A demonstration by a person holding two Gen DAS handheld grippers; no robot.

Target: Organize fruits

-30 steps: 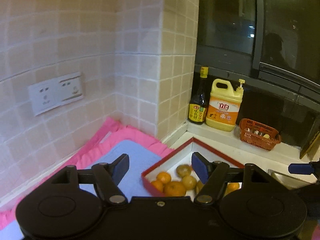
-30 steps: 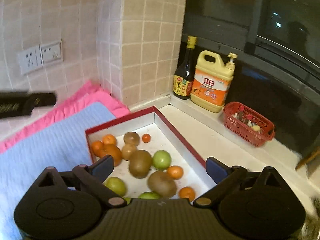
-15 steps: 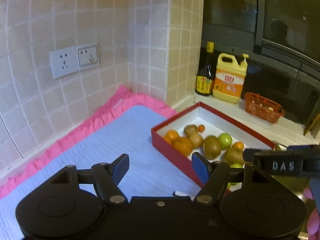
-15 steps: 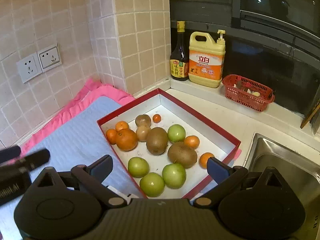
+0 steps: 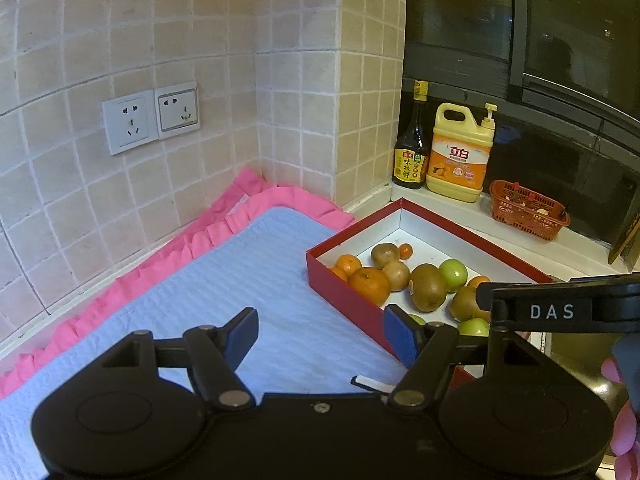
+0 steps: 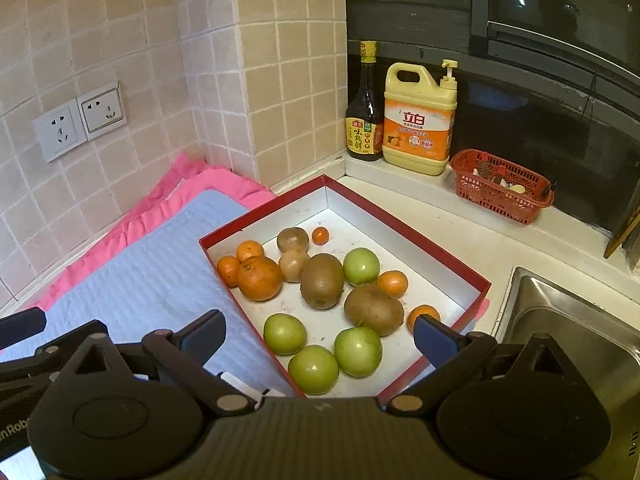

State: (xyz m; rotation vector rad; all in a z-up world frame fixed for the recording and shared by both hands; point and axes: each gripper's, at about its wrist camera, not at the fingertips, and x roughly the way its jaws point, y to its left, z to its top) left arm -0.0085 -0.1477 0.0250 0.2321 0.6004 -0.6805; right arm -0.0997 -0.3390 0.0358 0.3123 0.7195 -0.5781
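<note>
A red box with a white inside (image 6: pixel 436 246) (image 5: pixel 344 276) lies on the counter and holds mixed fruit: several oranges such as a large one (image 6: pixel 260 278) (image 5: pixel 370 285), brown kiwis (image 6: pixel 322 280) (image 5: pixel 429 287) and green apples (image 6: pixel 361 266) (image 5: pixel 453 275). My right gripper (image 6: pixel 320 338) is open and empty above the box's near end. My left gripper (image 5: pixel 320 334) is open and empty over the blue mat (image 5: pixel 240 300), left of the box. The right gripper's body crosses the left wrist view (image 5: pixel 560 312).
A pink-frilled blue mat (image 6: pixel 152 280) covers the counter left of the box. A dark sauce bottle (image 6: pixel 365 112), a yellow detergent jug (image 6: pixel 418 120) and a red basket (image 6: pixel 502 188) stand on the sill. A steel sink (image 6: pixel 568 320) lies right. Tiled walls with sockets (image 5: pixel 150 118) stand behind.
Both grippers have pulled back and risen, so the whole box and mat now show. Both stayed open and empty.
</note>
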